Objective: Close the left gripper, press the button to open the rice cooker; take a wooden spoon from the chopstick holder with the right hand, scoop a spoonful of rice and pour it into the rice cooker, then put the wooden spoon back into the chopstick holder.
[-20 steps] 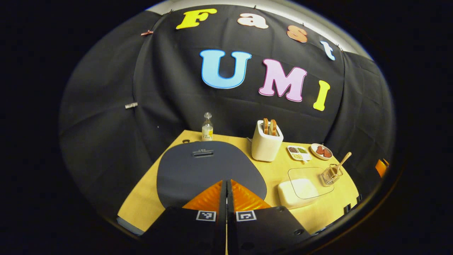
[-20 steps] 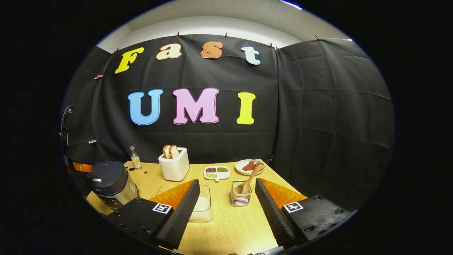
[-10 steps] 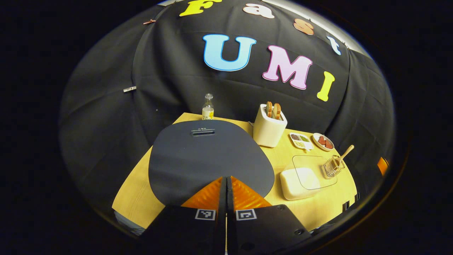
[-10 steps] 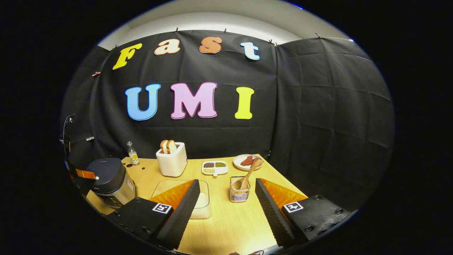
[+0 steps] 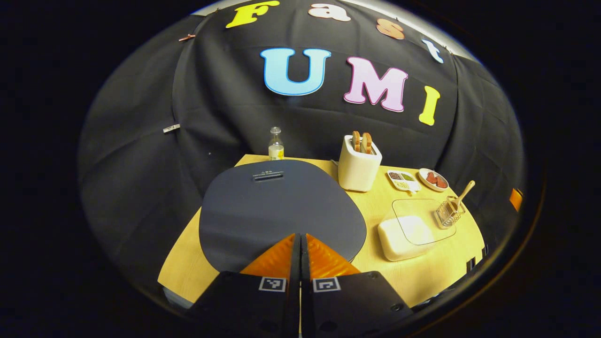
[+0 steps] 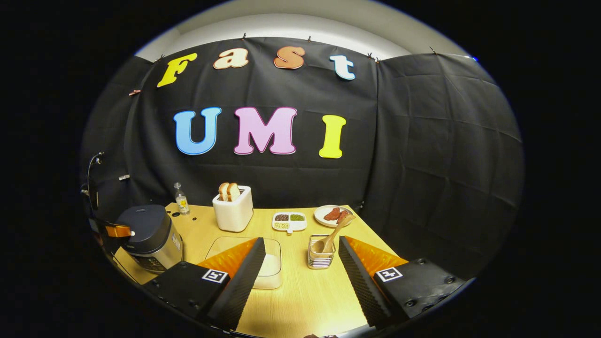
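The dark rice cooker [image 5: 281,206] has its lid down. My left gripper [image 5: 300,237] is shut, empty, its tips over the lid's near edge. In the right gripper view the rice cooker [image 6: 145,234] stands at the table's left, with the left gripper [image 6: 115,231] at its front top. A wooden spoon [image 6: 331,237] leans in the wire chopstick holder [image 6: 320,256], also the wooden spoon [image 5: 462,195] in the holder [image 5: 448,213] far right. My right gripper [image 6: 300,244] hangs open before the holder. A clear box of rice [image 6: 267,267] lies left of it, seen too as the rice box [image 5: 406,230].
A white toaster [image 6: 233,213] with bread, a small bottle [image 6: 181,203], a divided dish of grains [image 6: 289,220] and a plate of meat [image 6: 333,215] stand along the back of the wooden table [image 6: 300,300].
The left gripper has come down close over the cooker lid, which looks larger now. The right gripper's view shifted slightly; its fingers stay open.
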Available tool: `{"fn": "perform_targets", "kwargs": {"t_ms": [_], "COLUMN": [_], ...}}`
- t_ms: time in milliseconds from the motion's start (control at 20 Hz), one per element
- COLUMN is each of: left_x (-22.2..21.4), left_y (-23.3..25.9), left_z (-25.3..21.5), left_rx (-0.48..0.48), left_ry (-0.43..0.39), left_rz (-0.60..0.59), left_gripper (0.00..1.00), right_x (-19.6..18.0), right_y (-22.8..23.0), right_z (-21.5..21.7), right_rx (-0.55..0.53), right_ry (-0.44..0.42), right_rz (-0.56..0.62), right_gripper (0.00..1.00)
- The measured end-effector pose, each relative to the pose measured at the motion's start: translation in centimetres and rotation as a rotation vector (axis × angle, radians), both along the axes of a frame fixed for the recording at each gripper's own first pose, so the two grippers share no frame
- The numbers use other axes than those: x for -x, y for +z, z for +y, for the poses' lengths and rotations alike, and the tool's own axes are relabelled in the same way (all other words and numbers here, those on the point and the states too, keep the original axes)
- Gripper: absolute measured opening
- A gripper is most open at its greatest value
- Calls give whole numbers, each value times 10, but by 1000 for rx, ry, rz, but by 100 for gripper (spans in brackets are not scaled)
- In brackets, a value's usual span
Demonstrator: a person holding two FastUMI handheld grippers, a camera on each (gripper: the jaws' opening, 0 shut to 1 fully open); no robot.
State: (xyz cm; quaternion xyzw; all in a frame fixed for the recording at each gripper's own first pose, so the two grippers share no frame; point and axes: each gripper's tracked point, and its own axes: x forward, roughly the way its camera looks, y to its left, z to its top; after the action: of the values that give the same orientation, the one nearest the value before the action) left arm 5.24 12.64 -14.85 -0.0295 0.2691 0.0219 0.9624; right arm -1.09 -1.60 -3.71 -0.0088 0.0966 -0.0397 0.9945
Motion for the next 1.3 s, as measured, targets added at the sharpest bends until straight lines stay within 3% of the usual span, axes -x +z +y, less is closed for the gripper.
{"fn": "perform_targets", "kwargs": {"t_ms": [100,350,550,650,700,750,850,900,1300], "left_x": [2,8,27,28,30,30,31,33,40], "left_y": [17,145,163,149,141,133,121,120,102], "left_z": [1,3,-15,-42,-52,-58,-65,-69,-93], "left_rx": [-46,-189,-197,-98,-62,-37,-34,-40,-46], "left_ry": [15,137,204,202,204,211,229,240,339], "left_rz": [-19,-329,-416,-403,-393,-380,-358,-346,-268], "left_gripper": [7,8,16,33,49,58,89,98,96], "right_x": [-4,-36,-73,-92,-99,-107,-124,-132,-184], "right_y": [0,-1,-10,-27,-36,-44,-58,-64,-116], "right_z": [-3,-17,-32,-46,-52,-58,-70,-76,-118], "right_rx": [6,-25,-50,-60,-72,-86,-100,-104,-209], "right_ry": [12,27,44,36,34,32,30,28,-11], "right_rz": [0,-3,7,44,68,86,113,126,237], "right_gripper": [98,98,98,98,98,98,98,98,98]}}
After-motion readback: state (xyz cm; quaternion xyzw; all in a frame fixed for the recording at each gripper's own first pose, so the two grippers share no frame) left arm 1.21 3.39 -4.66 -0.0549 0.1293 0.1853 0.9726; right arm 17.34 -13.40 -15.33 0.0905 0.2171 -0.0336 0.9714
